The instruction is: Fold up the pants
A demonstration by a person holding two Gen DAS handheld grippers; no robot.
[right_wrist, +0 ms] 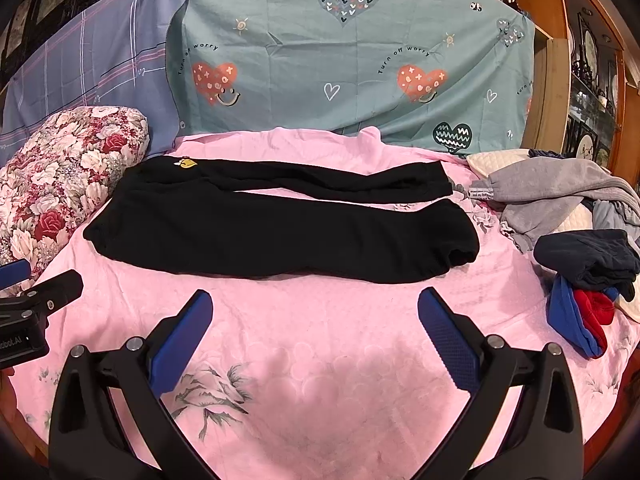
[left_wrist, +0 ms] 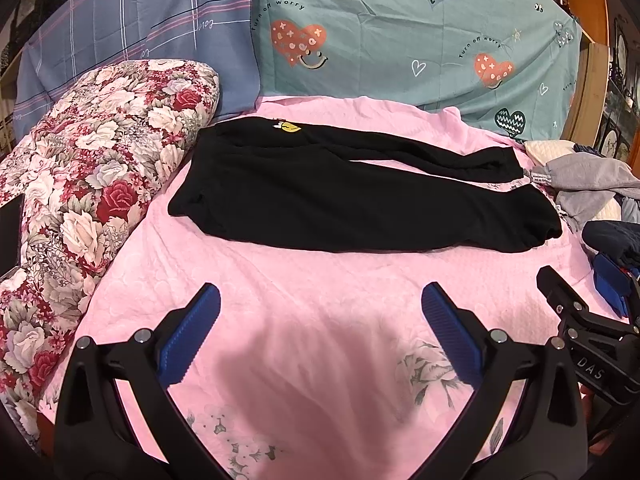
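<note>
The pants lie flat on the pink sheet, waist beside the floral pillow, unfolded. Both grippers, left and right, hover before the pants, fingers spread and empty. Next, I judge: grasp the near leg's waist and cuff.

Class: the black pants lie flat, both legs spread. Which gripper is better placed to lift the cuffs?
Right. The right gripper is open near the cuff end of the black pants; the left gripper faces the waistband.

Left hand-held gripper and right hand-held gripper, both wide apart, empty.
</note>
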